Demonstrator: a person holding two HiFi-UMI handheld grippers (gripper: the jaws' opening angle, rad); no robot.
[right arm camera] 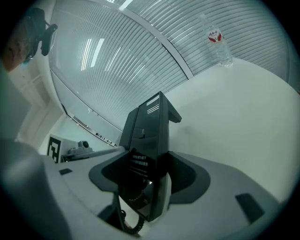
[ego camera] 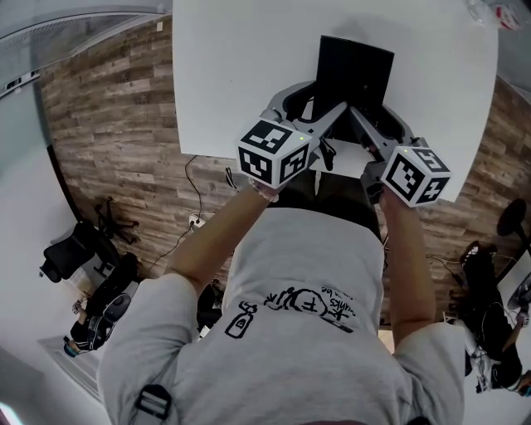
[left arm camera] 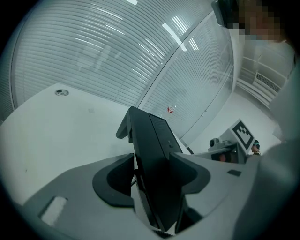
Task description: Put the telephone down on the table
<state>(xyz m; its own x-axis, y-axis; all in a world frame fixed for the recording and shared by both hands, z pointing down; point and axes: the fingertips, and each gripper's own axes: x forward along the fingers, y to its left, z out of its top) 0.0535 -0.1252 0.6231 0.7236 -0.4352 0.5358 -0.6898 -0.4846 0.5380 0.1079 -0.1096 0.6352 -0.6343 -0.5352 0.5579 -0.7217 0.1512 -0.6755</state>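
Observation:
A black telephone [ego camera: 354, 73] is held over the near part of the white table [ego camera: 232, 75], clamped from both sides. My left gripper [ego camera: 309, 104] is shut on its left edge and my right gripper [ego camera: 377, 124] on its right edge. In the left gripper view the telephone [left arm camera: 154, 154] stands on edge between the jaws of the left gripper [left arm camera: 153, 171]. In the right gripper view the telephone [right arm camera: 145, 133] shows a label, and its coiled cord [right arm camera: 131, 220] hangs below the right gripper [right arm camera: 149, 171]. Whether it touches the table I cannot tell.
A water bottle [right arm camera: 219, 40] stands at the table's far right corner [ego camera: 498, 12]. A round cable port [left arm camera: 61, 92] sits in the tabletop. Glass walls with blinds lie behind. Wood floor [ego camera: 116, 141], cables and office chairs [ego camera: 79, 249] surround the table.

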